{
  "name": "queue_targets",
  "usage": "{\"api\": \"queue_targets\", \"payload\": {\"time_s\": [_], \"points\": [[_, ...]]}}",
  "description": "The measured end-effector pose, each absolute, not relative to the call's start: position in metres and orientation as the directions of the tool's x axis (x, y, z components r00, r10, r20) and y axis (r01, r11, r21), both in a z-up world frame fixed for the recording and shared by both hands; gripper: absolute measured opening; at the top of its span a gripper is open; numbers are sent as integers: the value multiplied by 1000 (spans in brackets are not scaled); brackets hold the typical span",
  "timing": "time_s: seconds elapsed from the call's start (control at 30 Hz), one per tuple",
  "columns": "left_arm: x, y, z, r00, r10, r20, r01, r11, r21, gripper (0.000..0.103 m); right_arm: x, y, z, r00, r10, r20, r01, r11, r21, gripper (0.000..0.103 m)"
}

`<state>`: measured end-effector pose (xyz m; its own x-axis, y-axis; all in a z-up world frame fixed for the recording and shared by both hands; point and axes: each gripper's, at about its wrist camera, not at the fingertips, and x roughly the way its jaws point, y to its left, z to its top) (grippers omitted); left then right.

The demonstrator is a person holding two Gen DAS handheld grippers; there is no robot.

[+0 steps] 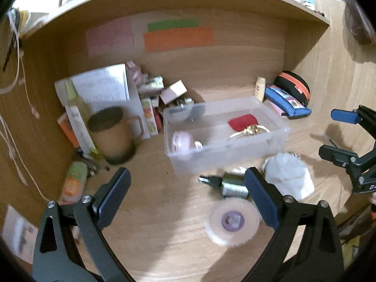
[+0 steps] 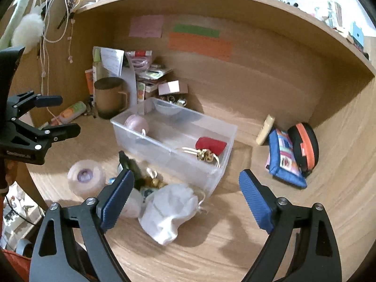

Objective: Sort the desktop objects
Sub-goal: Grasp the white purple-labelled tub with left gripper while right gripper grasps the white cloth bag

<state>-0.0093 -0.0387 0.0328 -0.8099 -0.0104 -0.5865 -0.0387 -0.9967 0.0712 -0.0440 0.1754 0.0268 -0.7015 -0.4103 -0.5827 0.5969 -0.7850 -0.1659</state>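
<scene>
We're holding both tools over the bench [image 2: 235, 253] right now, nothing in either one. The right hand-held gripper [image 2: 185, 199] is standing with its blue pads wide apart, and the left hand-held gripper [image 1: 188, 195] is spread just as wide.

Lying right between the right one's fingers is the white drawstring pouch [image 2: 171, 211], touching the near corner of the clear plastic bin [image 2: 164, 150]. We're guessing it's light and floppy cloth, so it's going to crumple instead of resisting. Pinching the bunched neck where the cord gathers looks like the safest hold, since the loose body could just slide out.

Ahead and to the right of the left tool, the dark spray bottle [image 1: 225, 184] is lying on its side, long axis running across our view, nozzle pointing left, away from the pouch. It looks stiff and smooth, probably rolls, so we'd be clamping across the body, not the thin nozzle end.

Just in front of the left tool's right finger, the roll of tape [image 1: 231, 223] is lying flat, hole facing up. It's rigid and light by the look of it, easy to take across the rim.

Further ahead, the bin is already holding a red pouch [image 2: 210, 143], a gold trinket [image 2: 204, 155] and a pink round case [image 2: 136, 122].
</scene>
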Motion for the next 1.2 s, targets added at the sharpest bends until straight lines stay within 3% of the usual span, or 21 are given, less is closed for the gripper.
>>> {"api": "queue_targets", "payload": {"time_s": [0.27, 0.87, 1.07, 1.2], "points": [[-3, -39, -8, -757, 72, -649, -54, -997, -48, 98, -45, 179, -9, -668, -386, -636, 577, -809, -115, 90], [-13, -27, -68, -657, 157, -737, -67, -986, -150, 98, -76, 176, -60, -543, -421, -726, 581, -813, 37, 90], [-21, -26, -73, -661, 153, -735, -60, -987, -152, 98, -95, 169, -71, -499, -423, -757, 570, -818, 81, 87], [-25, -26, -73, -666, 146, -731, -53, -987, -149, 98, -104, 168, -79, -462, -437, -772, 562, -817, 126, 80]]}}
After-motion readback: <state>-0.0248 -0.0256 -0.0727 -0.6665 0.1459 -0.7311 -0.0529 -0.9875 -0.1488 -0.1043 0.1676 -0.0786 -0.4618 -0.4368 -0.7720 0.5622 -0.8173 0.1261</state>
